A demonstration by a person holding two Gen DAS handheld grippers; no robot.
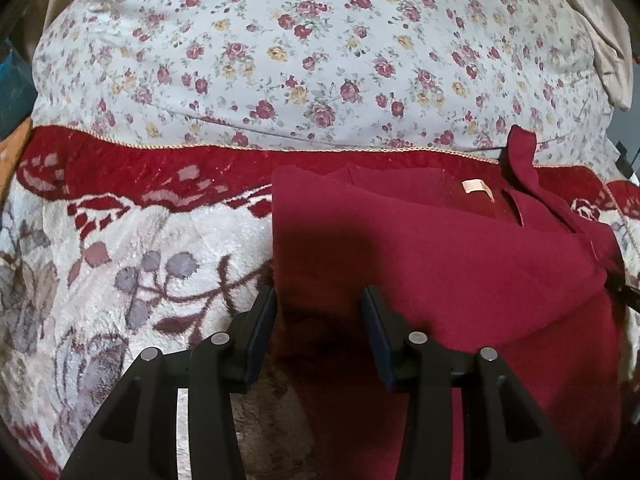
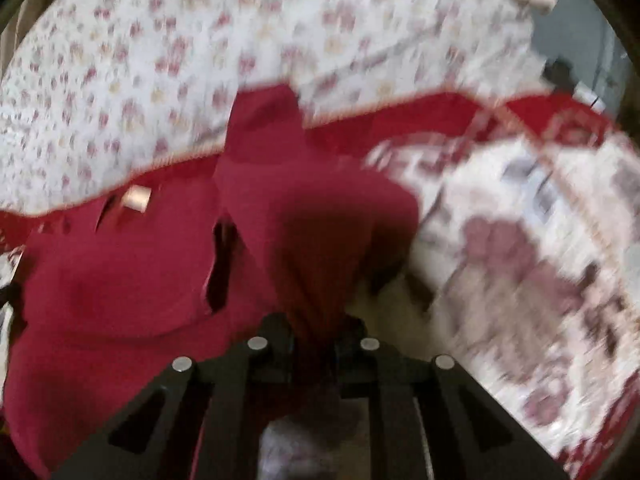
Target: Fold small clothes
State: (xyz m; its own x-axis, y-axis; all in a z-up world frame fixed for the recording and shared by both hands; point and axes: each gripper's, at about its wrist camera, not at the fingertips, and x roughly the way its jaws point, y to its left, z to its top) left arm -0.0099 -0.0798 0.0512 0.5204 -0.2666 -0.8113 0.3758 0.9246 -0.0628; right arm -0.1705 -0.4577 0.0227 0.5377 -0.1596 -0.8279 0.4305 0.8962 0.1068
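A dark red fleece garment (image 1: 440, 248) lies partly folded on a plush red-and-cream blanket (image 1: 120, 280), with a small tan label (image 1: 476, 189) near its neck. My left gripper (image 1: 320, 300) is open over the garment's left edge and holds nothing. In the blurred right wrist view, my right gripper (image 2: 318, 326) is shut on a bunched part of the red garment (image 2: 312, 200) and holds it lifted, so the cloth drapes up over the rest. The label (image 2: 136, 199) shows at the left there.
A white quilt with small roses (image 1: 320, 40) covers the far half of the bed. A beige pillow (image 1: 608, 48) sits at the far right. A teal object (image 1: 12, 80) is at the left edge.
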